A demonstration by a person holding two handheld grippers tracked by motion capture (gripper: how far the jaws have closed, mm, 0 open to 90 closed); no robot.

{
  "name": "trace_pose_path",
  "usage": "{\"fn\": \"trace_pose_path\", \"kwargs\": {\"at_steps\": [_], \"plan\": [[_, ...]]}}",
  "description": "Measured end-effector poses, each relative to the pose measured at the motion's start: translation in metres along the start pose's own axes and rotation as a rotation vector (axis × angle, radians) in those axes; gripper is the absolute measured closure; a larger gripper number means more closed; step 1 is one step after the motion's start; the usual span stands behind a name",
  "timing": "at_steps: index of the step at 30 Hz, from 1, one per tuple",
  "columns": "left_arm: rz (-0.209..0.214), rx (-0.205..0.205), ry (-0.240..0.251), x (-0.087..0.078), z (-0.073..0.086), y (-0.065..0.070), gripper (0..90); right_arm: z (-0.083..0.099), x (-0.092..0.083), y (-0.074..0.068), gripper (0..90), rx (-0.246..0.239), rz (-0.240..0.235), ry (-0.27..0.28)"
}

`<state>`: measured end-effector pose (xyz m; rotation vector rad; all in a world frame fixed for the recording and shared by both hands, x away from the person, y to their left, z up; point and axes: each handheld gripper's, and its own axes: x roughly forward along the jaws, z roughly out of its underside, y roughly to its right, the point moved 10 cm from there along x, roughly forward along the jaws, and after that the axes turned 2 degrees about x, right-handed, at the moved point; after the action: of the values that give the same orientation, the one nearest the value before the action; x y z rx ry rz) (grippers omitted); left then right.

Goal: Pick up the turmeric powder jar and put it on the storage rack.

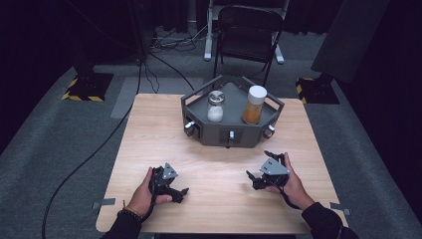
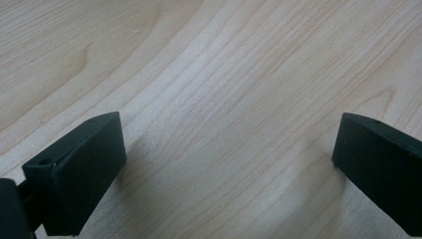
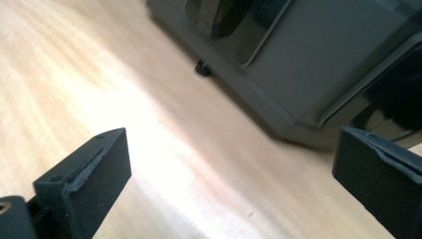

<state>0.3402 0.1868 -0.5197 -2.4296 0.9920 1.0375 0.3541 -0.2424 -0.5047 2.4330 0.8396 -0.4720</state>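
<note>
Both my left gripper [image 1: 181, 193] and right gripper [image 1: 253, 177] rest spread wide, empty; reaching ahead carelessly could topple the jars [image 1: 215, 106] in the tray [image 1: 232, 132].

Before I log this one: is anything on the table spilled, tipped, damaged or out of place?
Nothing stands out. The glass jar of white powder and the white-capped jar of orange contents stand upright on the dark grey angular tray unit, with no spill on the light wooden table. The left gripper and right gripper rest open, holding nothing.
</note>
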Motion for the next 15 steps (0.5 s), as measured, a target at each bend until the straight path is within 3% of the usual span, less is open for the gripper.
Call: {"fn": "trace_pose_path", "kwargs": {"at_steps": [8,11,15], "plan": [[0.0,-0.001,-0.001,0.0,0.0,0.0,0.0,0.014,-0.003,-0.006,1.7,0.003,-0.057,-0.061],[0.0,0.0,0.0,0.0,0.0,0.0,0.0,0.019,-0.004,-0.007,1.7,-0.01,-0.066,-0.085],[0.0,0.0,0.0,0.0,0.0,0.0,0.0,0.023,-0.008,-0.004,1.7,0.007,-0.068,-0.095]]}}
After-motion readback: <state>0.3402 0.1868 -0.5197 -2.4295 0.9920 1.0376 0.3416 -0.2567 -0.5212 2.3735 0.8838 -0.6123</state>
